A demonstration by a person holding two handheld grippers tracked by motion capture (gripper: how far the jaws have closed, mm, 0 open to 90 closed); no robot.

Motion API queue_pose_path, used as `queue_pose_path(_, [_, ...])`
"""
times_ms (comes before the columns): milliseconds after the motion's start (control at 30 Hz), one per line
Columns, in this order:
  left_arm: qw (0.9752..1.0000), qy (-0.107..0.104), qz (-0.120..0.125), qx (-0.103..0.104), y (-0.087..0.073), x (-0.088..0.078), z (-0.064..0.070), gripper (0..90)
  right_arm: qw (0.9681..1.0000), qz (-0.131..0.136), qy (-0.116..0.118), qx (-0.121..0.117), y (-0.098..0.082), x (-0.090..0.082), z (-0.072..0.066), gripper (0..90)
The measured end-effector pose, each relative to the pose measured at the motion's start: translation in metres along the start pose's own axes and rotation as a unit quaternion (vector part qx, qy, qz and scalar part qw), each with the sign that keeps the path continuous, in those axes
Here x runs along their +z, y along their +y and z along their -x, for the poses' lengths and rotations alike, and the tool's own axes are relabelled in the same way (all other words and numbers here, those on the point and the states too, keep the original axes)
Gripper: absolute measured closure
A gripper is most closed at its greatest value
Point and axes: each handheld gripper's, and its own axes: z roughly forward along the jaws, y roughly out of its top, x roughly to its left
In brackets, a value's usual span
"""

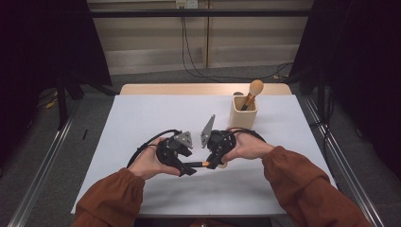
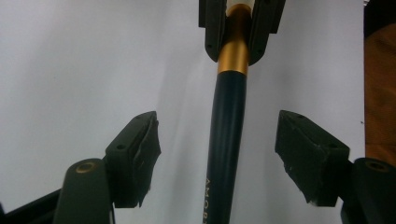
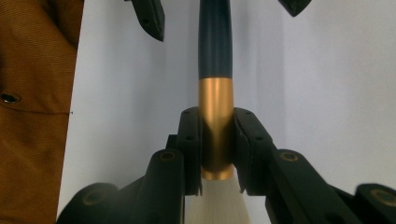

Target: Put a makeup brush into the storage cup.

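A makeup brush [image 2: 228, 135] with a dark handle, a gold ferrule [image 3: 215, 100] and white bristles [image 3: 217, 203] lies level between the two hands, just above the white table [image 1: 142, 113]. My right gripper [image 3: 217, 128] is shut on the gold ferrule; in the high view it sits right of centre [image 1: 211, 163]. My left gripper [image 2: 222, 135] faces it from the left [image 1: 189, 168]. Its jaws straddle the dark handle, and the pads [image 2: 148, 144] stand clear of it on both sides. The right gripper [image 2: 238, 28] appears at the top of the left gripper view, clamped on the ferrule.
A pale wooden holder [image 1: 243, 111] stands at the back right of the table with a wooden-handled brush [image 1: 254, 90] upright in it. Rust-brown sleeves [image 1: 302, 179] come in from the bottom. Dark curtains and cables lie beyond the table.
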Motion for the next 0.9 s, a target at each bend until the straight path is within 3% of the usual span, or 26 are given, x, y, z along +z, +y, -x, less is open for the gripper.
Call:
queue_pose_path(533, [0.9999, -0.012, 0.005, -0.004, 0.0011, 0.0037, -0.0015, 53.6, 0.9999, 0.010, -0.001, -0.008, 0.0034, 0.0006, -0.0002, 74.3])
queue_pose_path(900, [0.9998, -0.020, 0.004, -0.005, 0.0014, 0.0067, -0.0023, 61.0, 0.9999, 0.012, 0.002, -0.011, 0.0051, 0.0012, -0.0006, 74.3])
